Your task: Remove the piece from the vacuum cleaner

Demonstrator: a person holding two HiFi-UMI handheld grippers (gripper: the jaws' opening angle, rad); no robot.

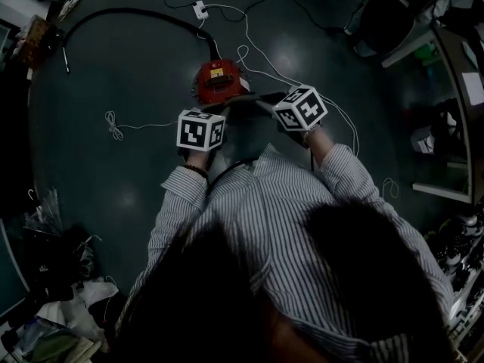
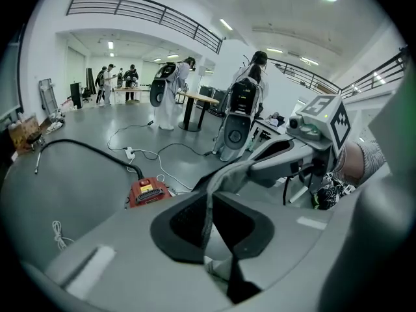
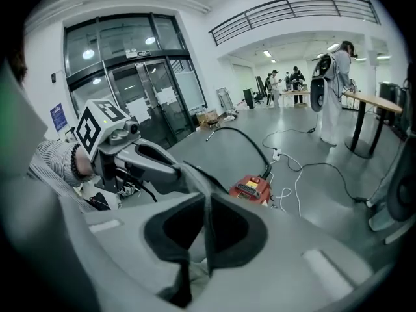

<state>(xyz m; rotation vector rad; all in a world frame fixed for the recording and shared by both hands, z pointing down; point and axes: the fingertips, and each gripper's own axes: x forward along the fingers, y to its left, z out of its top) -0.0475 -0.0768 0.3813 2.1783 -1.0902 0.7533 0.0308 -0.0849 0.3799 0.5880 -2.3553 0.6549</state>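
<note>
Fingers (image 2: 305, 239) of my 2 grippers, left gripper (image 2: 211, 221) and right gripper (image 3: 207, 229), pinch 1 thin grey piece (image 2: 221, 181) stretched between them, near 1 red vacuum cleaner (image 1: 218, 82) with 1 black hose (image 1: 128, 13) on the dark floor (image 1: 136, 172). Only the gripper views show the bright hall — balcony railing (image 2: 143, 12), distant people.

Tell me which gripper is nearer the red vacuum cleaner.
Left, judging by the head view. The left gripper is just this side of the red vacuum cleaner; the right gripper is off toward its right. Both clamp one grey piece.
</note>
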